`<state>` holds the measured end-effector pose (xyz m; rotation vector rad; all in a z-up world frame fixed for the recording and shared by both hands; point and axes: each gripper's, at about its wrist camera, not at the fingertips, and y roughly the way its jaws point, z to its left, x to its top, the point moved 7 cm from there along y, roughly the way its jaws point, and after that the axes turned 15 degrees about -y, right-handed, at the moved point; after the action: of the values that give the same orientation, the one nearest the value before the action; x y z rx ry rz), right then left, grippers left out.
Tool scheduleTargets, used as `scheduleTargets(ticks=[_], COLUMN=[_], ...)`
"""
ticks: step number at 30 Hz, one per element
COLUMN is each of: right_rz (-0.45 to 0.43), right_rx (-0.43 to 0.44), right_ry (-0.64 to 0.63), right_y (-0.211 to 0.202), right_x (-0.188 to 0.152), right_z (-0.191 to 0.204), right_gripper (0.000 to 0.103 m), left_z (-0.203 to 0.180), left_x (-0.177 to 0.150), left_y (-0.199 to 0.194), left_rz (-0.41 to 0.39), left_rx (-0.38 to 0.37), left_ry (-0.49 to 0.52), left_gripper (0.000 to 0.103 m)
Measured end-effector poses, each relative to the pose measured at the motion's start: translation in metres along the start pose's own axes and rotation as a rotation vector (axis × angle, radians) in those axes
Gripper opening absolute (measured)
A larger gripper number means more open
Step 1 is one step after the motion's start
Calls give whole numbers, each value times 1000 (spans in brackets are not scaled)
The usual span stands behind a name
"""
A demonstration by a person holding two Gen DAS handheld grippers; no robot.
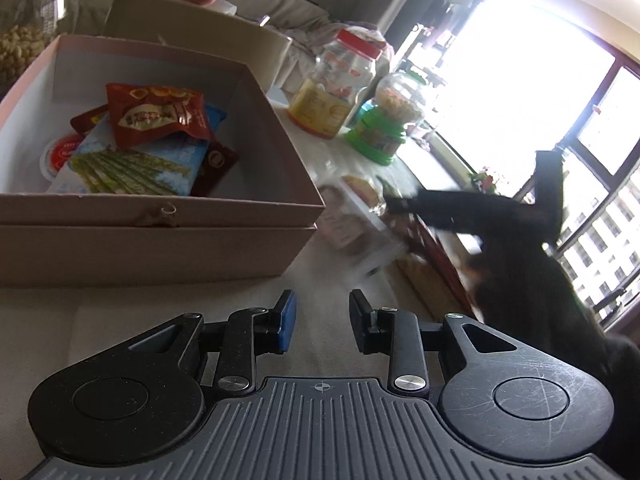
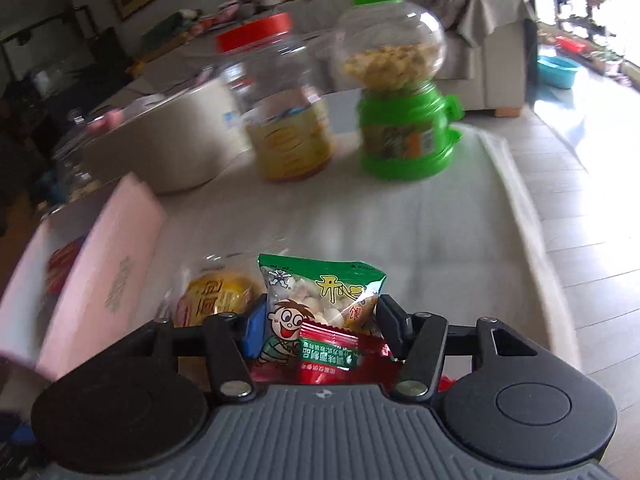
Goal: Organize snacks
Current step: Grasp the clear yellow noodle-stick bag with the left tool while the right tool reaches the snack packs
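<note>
My right gripper [image 2: 316, 316] is shut on a green-topped snack bag with a cartoon boy [image 2: 316, 304], held above the white table; a red packet [image 2: 332, 360] lies against it near the palm. A yellow snack packet [image 2: 216, 296] lies just left of the fingers. The pink box [image 1: 256, 92] holds several snack packets, a red one [image 1: 156, 116] on top of a blue one [image 1: 132, 164]. Its pink side [image 2: 100, 284] shows left of the right gripper. My left gripper [image 1: 322, 320] is open and empty, low over the table in front of the box. The right gripper shows dark and blurred [image 1: 404, 204] at the right.
A red-lidded clear jar [image 2: 280, 104] and a green candy dispenser [image 2: 400, 92] stand at the table's far side, with a cream box [image 2: 176, 136] left of them. More snack packets [image 1: 360, 216] lie on the table right of the pink box. A glass jar [image 1: 28, 20] stands far left.
</note>
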<state>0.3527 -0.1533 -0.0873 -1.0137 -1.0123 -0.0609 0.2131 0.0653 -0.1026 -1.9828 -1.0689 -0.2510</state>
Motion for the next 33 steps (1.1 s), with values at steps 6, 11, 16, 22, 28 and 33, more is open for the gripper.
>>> scheduleTargets(ticks=[6,11,16,22,28,33], right_rz=[5,3,-71,-42,-56,-83], right_rx=[122,165,7,-8,-246,-269], right_ry=[7,16,15,40,66,61], right_y=[-37,-62,-102,-132,-134,-134], right_x=[-41,-63,-75,-112,-131,-136], right_z=[45,58,47,42,21,23], right_gripper=[57,59,77,82,81,82], left_z=[-1,-8,-37,-74,-92,-91], left_x=[-4,-11,-45,-86,-106,-111], left_y=[-3,-4,3,7,16,20], left_rz=[6,27,163,264,221,198], left_rx=[-21,-45,-118,-163,-67,-21], left_ry=[-3,12,84,212,364,396], left_gripper=[33,33,33,33,41,55])
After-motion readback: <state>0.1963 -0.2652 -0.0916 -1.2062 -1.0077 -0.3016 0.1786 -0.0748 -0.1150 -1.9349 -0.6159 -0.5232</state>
